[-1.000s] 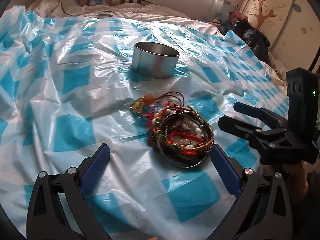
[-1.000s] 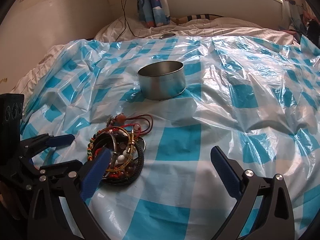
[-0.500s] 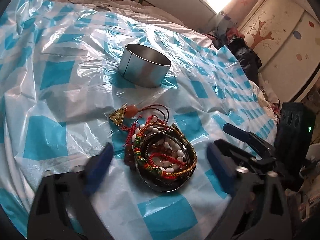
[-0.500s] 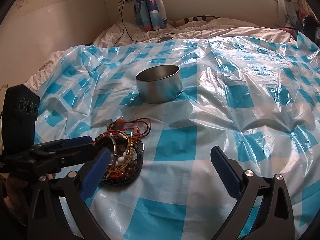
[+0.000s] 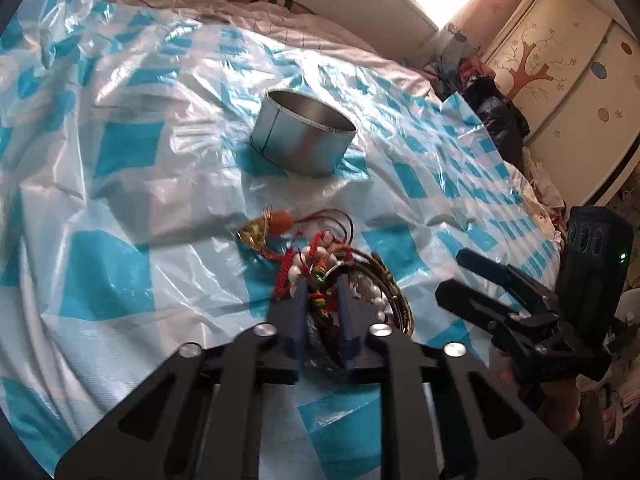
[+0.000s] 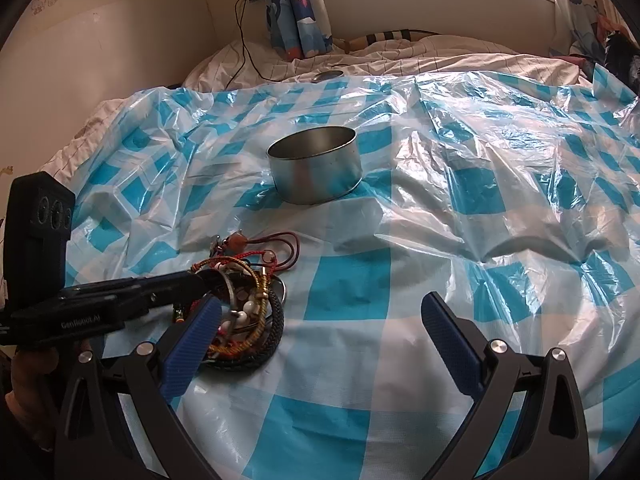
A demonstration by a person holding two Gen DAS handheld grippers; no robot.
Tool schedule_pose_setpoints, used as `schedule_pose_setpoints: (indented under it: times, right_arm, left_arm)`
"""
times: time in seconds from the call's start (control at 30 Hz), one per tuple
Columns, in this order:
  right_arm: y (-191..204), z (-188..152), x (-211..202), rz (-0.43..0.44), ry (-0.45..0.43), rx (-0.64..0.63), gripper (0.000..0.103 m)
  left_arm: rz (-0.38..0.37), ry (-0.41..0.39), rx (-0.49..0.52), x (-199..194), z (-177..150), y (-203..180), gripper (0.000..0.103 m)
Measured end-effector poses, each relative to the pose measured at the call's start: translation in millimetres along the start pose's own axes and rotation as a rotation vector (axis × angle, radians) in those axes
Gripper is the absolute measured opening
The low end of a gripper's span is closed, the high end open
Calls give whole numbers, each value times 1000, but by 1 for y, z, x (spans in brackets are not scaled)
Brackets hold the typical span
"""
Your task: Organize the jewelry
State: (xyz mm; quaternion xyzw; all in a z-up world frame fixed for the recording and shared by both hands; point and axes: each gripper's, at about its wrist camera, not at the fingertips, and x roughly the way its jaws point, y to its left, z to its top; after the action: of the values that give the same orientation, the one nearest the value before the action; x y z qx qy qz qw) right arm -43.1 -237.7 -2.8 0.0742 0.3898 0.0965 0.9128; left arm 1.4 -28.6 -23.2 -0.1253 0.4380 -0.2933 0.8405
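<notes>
The left gripper [image 5: 322,292] has its fingers squeezed on the pile of bracelets [image 5: 348,280]. The right gripper [image 6: 320,320] hangs wide open beside the pile, near the tin [image 6: 314,164].

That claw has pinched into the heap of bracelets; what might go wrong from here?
Two likely snags. The left claw has closed on a beaded strand inside the tangled jewelry pile, so lifting may drag the cords and bangles along or shed some on the way to the metal tin. Also, the plastic sheet is loose and wrinkled over soft bedding, so it could bunch or slide and tip the tin.
</notes>
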Motion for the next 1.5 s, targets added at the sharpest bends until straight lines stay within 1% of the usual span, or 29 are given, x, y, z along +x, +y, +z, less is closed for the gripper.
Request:
schedule_pose_setpoints:
  times: [0.13,0.17,0.33,0.4,0.5,0.57,0.7,0.77,0.83,0.87,0.9,0.93,1.0,1.07,1.2,1.23,1.3,1.37,1.4,1.43,1.47,1.5]
  right_arm:
    - [2,-1,1,-9,0,-11,96]
    - [2,-1,0,-10,0,-12,96]
    - [0,-1,-1,-13,-7,-4,96]
    - [-1,0,-2,-9,-8,2,96]
    - [3,-1,-2,11,-11,-14,96]
    - [14,-2,-4,46,-19,-62,96]
    - [38,-3,-4,98,-28,-163,96]
    - [42,-2,2,105,-18,-175,96]
    - [40,1,8,130,-4,-151,96]
    - [38,3,10,141,-6,-138,93]
    - [37,5,13,151,-3,-129,82]
    - [37,7,17,153,12,-124,76]
    - [36,8,26,146,44,-118,58]
    - [38,6,34,171,83,-117,45]
    - [45,2,32,143,67,-170,44]
    - [45,2,31,137,62,-176,42]
    - [48,1,28,120,43,-201,35]
    - [52,0,22,88,12,-239,35]
    - [56,-1,21,87,5,-265,35]
    - [57,-2,24,97,21,-271,33]
    - [59,-4,27,103,40,-277,22]
    - [61,-7,30,102,56,-297,16]
  left_arm:
    - [4,-18,33,-4,2,-5,8]
    - [-5,-24,39,-6,2,-6,8]
    - [-78,-118,74,-30,7,-14,8]
    - [-121,-161,69,-44,11,-13,8]
    - [-146,-214,58,-62,19,-10,8]
    - [-135,-250,50,-74,24,-5,8]
    - [-102,-278,30,-88,29,4,8]
    - [-88,-278,30,-90,29,4,8]
    - [-76,-272,39,-89,29,3,8]
    - [-72,-270,45,-90,29,2,8]
    - [-65,-269,53,-90,29,1,8]
    - [-62,-267,58,-90,28,1,8]
    - [-60,-264,58,-89,28,2,8]
    - [-58,-261,54,-89,28,3,8]
    - [-59,-261,47,-88,28,5,8]
    - [-59,-260,48,-88,27,5,8]
    - [-57,-260,48,-88,28,5,8]
    - [-60,-261,45,-88,27,5,8]
    - [-59,-261,45,-88,27,5,8]
    - [-58,-261,48,-88,28,5,8]
    - [-58,-260,48,-88,28,5,8]
    - [-58,-259,48,-88,28,5,8]
